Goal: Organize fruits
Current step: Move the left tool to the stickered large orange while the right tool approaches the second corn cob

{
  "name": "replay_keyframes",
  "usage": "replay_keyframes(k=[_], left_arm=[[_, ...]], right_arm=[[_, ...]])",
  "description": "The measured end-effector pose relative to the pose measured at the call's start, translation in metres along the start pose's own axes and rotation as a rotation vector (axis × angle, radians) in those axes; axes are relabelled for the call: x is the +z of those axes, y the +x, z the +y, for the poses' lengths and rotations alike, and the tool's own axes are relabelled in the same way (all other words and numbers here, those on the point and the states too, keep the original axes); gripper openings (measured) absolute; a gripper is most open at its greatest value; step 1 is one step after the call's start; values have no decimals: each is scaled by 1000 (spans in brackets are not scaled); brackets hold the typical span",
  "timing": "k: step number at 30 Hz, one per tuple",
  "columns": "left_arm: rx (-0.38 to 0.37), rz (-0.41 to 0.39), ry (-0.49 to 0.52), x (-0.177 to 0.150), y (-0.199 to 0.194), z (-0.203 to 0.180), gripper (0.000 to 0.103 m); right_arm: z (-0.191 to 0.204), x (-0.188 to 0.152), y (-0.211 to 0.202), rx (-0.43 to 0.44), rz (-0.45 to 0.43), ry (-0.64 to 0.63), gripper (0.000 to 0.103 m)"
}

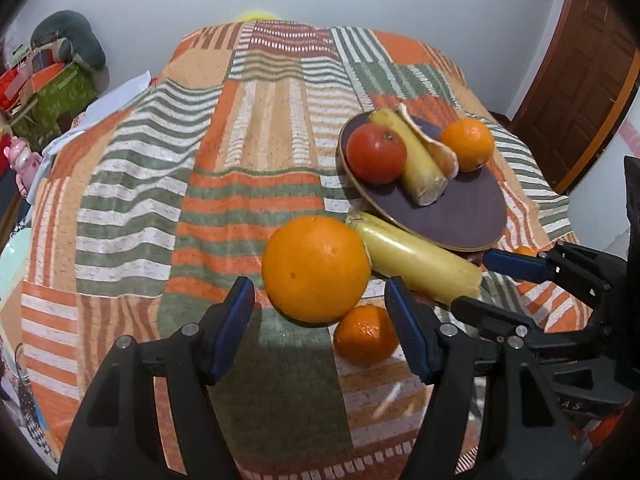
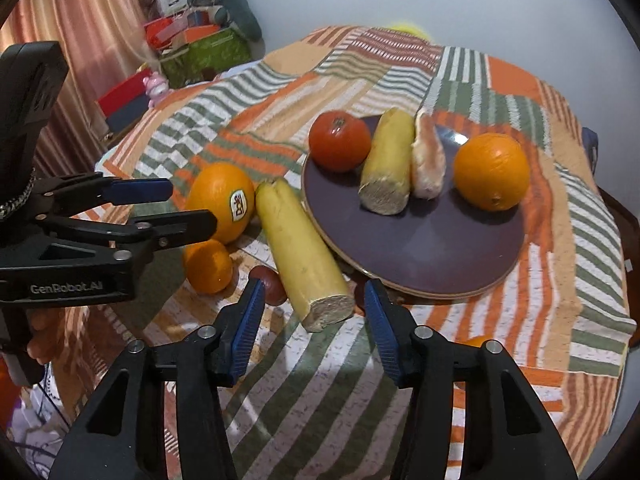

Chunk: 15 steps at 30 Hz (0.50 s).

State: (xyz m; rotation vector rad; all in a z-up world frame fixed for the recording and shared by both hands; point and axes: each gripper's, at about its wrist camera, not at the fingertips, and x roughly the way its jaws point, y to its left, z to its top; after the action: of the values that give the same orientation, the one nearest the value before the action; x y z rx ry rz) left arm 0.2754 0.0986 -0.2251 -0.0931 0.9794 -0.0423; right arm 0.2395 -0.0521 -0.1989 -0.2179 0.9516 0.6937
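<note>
Both jaws gaping and empty, we should centre the right gripper [image 2: 312, 312] on the banana piece [image 2: 302, 252] touching the plate [image 2: 420, 256] rim near the table's front edge, while the left gripper [image 1: 320, 320] frames the big orange [image 1: 316, 268].

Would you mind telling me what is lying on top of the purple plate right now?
On the purple plate lie a red tomato, a cut banana piece, a peeled citrus segment and an orange. Whatever sits beneath those fruits is covered.
</note>
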Motion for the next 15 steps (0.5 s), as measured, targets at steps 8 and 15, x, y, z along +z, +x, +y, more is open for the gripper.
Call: replay_keyframes(k=[8,15], left_arm=[[-19,17,-35,7,22,4,67],[-16,-8,-46,6,24,5,64]], right_arm=[[1,-2,12,11,28,-9,39],[1,-4,9,18,23,-14,36]])
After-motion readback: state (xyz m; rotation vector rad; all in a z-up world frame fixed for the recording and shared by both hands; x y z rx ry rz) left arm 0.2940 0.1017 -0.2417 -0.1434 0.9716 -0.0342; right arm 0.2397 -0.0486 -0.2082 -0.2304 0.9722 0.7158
